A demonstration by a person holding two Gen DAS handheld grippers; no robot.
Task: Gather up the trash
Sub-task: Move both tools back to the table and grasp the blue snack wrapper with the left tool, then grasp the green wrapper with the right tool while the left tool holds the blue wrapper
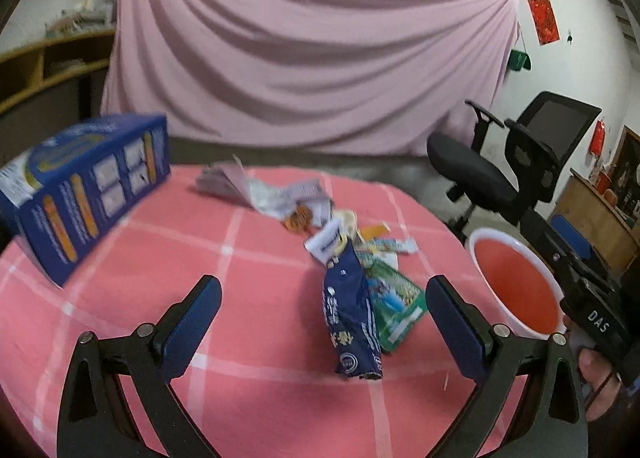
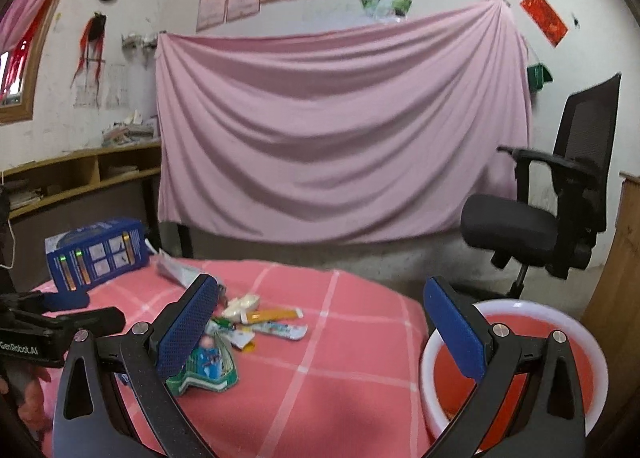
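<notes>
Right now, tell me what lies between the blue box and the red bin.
In the left wrist view, the wrapper pile sits between the blue box and the red bin: crumpled paper, a dark blue packet and a green packet, all on the pink tablecloth.

The printed text on the dark blue crinkled foil snack wrapper is blurring beyond reading. It is covering part of the green printed plastic packet beneath it. The right wrist view's bottom edge is cutting off the round red plastic bin with a white rim, and the right gripper's blue-padded finger is hiding part of it.
</notes>
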